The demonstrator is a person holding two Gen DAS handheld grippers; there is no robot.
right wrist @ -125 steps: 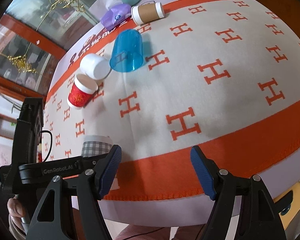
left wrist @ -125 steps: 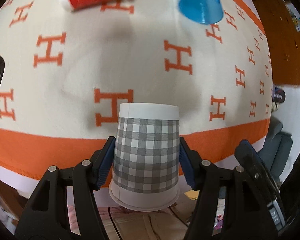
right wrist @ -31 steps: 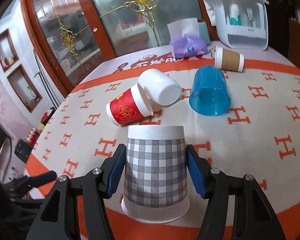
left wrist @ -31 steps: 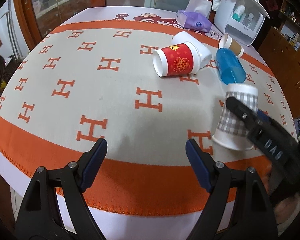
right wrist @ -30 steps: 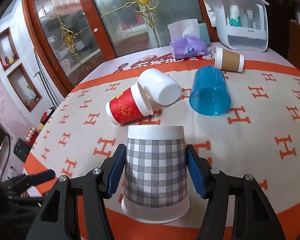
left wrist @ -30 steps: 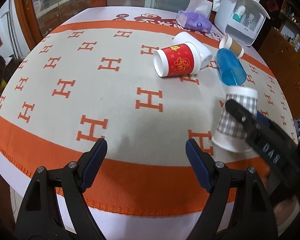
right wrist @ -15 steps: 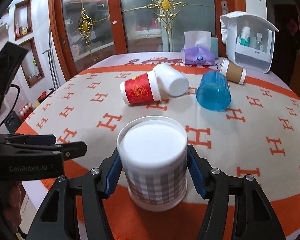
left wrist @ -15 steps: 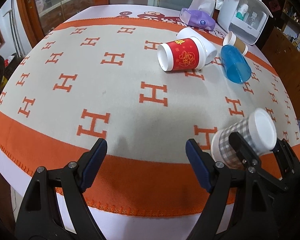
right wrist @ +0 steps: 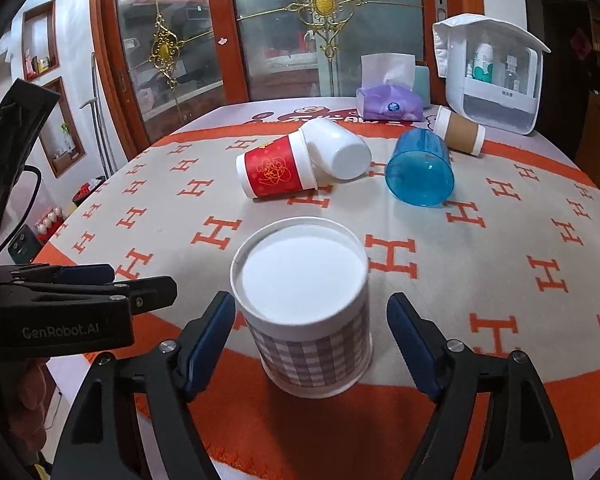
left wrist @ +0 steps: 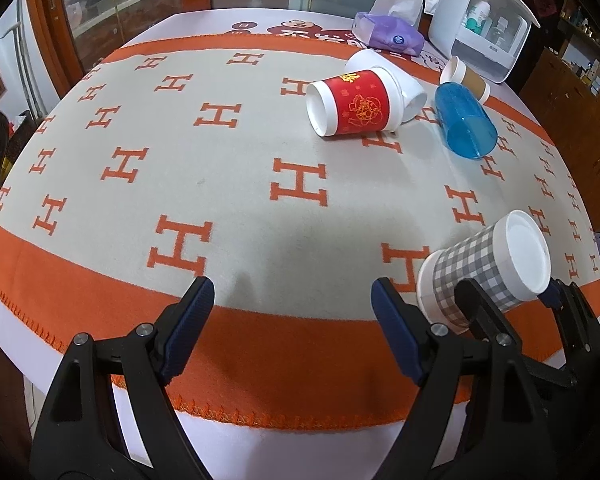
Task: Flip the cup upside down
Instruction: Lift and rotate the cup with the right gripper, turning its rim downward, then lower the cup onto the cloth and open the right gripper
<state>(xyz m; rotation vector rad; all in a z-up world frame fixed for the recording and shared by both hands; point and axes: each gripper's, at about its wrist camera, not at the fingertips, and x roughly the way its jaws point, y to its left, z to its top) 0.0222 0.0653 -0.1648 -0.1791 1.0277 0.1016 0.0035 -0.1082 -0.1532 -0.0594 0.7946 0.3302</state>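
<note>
The grey-checked paper cup [right wrist: 308, 312] stands upside down, base up, on the orange border of the tablecloth near the front edge. My right gripper [right wrist: 311, 332] is open, its blue pads a little apart from the cup's sides. The cup also shows in the left wrist view [left wrist: 486, 266], at the right, with the right gripper's fingers [left wrist: 480, 308] around it. My left gripper [left wrist: 292, 320] is open and empty over the front edge of the table, left of the cup.
A red paper cup [right wrist: 276, 170], a white cup [right wrist: 336, 150], a blue plastic cup [right wrist: 420, 172] and a brown paper cup [right wrist: 458, 130] lie on their sides further back. A purple tissue pack [right wrist: 390, 106] and a white storage box [right wrist: 496, 76] stand at the far edge.
My right gripper has set the checked cup down upside down on the cloth and opened off it. My left gripper has stayed open and nearly still.
</note>
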